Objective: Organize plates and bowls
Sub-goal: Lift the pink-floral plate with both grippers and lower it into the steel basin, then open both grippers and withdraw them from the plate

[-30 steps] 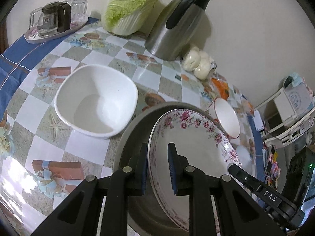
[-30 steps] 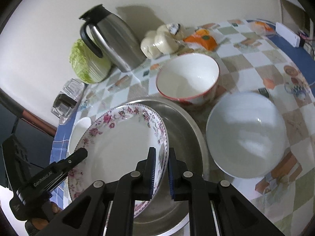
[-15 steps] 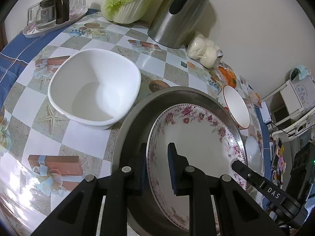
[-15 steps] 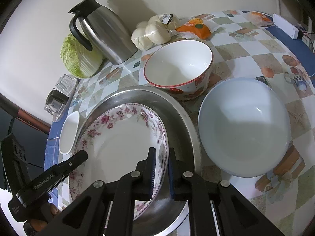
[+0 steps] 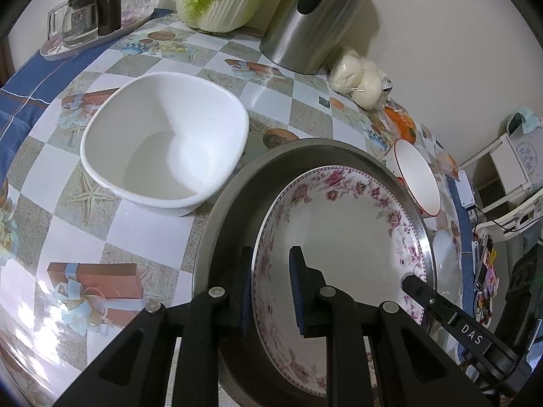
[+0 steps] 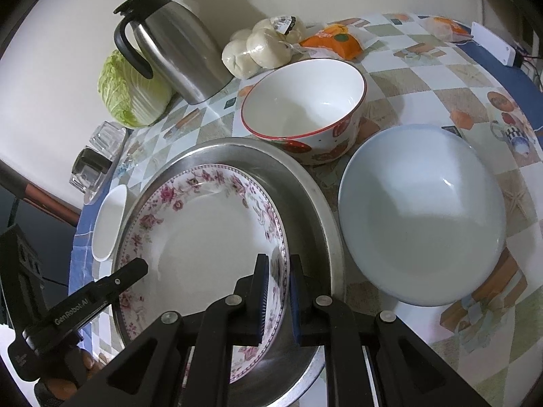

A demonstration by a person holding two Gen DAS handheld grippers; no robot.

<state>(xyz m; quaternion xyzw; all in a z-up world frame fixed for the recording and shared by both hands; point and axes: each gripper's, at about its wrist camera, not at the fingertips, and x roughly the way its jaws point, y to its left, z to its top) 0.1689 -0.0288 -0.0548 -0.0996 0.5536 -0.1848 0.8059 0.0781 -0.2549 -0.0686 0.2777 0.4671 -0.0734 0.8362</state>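
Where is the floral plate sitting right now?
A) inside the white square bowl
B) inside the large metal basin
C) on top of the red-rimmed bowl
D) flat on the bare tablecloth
B: the floral plate lies within the metal basin, whose steel rim curves round it in both wrist views, while the right gripper is closed on the plate's edge and the left gripper straddles the opposite edge.

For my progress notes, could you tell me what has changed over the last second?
The floral plate has sunk into the steel basin, no longer overhanging its far rim. The left tongs and right tongs stay clamped on its rim; nothing else moved.
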